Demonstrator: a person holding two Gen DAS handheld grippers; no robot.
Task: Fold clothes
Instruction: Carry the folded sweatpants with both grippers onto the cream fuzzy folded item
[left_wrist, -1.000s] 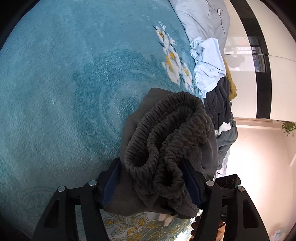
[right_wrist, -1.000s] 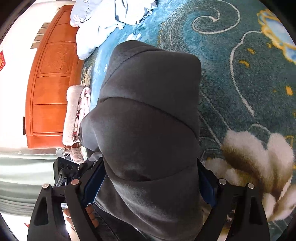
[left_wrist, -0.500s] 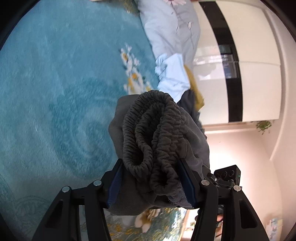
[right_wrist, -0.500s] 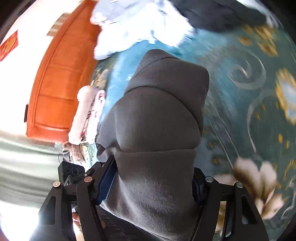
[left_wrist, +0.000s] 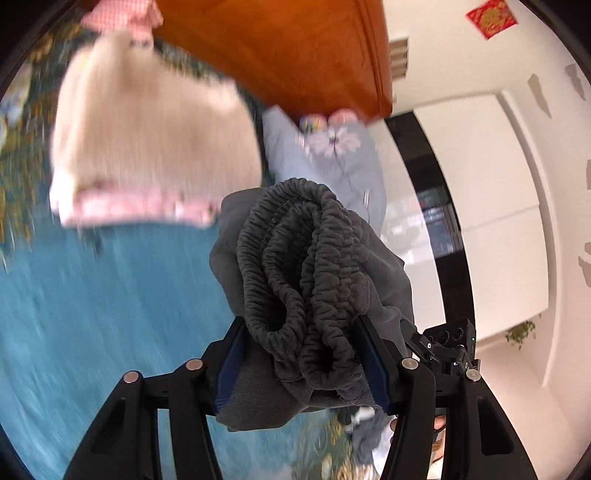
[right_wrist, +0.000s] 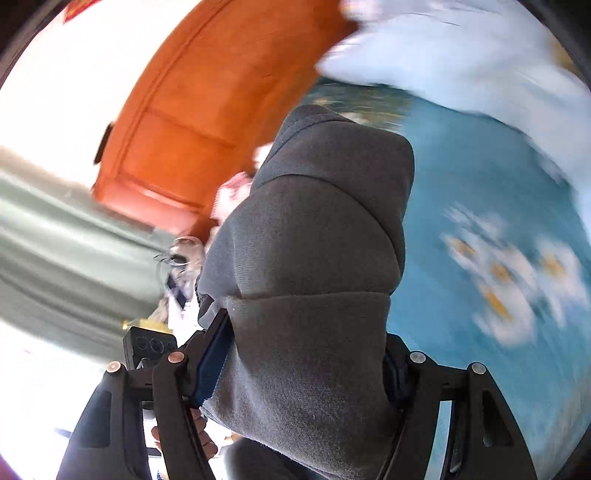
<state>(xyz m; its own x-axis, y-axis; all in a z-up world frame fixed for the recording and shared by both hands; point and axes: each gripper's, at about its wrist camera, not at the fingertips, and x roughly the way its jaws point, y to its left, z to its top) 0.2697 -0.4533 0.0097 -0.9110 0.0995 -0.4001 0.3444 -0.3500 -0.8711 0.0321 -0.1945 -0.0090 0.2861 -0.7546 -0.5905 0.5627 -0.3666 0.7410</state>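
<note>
Clamping the bunched elastic waistband of a folded pair of dark grey trousers (left_wrist: 306, 280), the left gripper (left_wrist: 303, 362) has its blue-padded fingers (left_wrist: 229, 363) closed on the fabric from both sides, held apart only by the thickness of the gathered cloth between them. In the left wrist view, the garment is raised clear of the teal bedspread (left_wrist: 96, 317), which fills the lower left of the frame and is heavily motion-blurred. Further left and above lies a folded beige garment with pink trim (left_wrist: 147, 144), resting on the bedspread. Behind it stands an orange wooden headboard (left_wrist: 288, 48), and to the right of that a grey-blue floral pillow (left_wrist: 332, 155) lies near the bed edge. A white wardrobe with a black vertical panel (left_wrist: 436, 206) occupies the right side of that view. In the right wrist view, a grey-green curtain (right_wrist: 55, 236) hangs at the far left, with the same headboard (right_wrist: 207, 92) beside it. At centre, the right gripper (right_wrist: 303, 365) holds the smooth folded end of the trousers (right_wrist: 317, 258); its fingers (right_wrist: 212, 363) are pressed against the thick stack of layers, which bulges forward above them. To the right, the bedspread (right_wrist: 461, 206) shows a blurred white flower motif, and a pale blue garment (right_wrist: 461, 55) lies on it at the upper right.
</note>
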